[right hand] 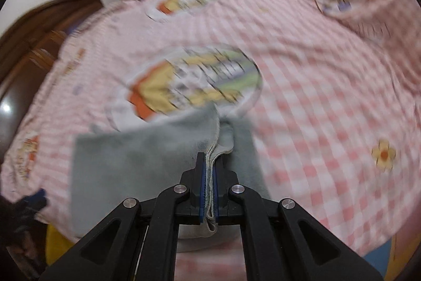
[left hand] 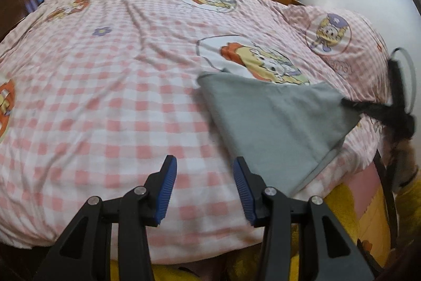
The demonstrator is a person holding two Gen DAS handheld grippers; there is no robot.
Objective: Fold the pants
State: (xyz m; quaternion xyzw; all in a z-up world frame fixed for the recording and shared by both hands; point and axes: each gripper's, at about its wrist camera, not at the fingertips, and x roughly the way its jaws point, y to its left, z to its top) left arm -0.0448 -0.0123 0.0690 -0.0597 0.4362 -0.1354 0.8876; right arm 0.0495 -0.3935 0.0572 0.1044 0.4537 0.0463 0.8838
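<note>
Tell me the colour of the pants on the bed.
Plain grey pants, clearest in the left wrist view.

pants (left hand: 273,128): plain grey, soft knit
state: folded over into layers, 1 stacked edge pinched up
pose: mostly flat, lifted on 1 side
spot: near edge of the pink checked bedcover (left hand: 118,102)

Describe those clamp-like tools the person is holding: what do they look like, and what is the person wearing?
Each tool is a matte black plastic scissor-style linkage with round silver pivot pins. The left gripper ends in two fingers faced with ribbed blue rubber pads; the right gripper has the same blue pads. Seen from the left wrist camera, a thin grey looped cable arcs above the right tool. The person wears a yellow fuzzy sleeve.
</note>
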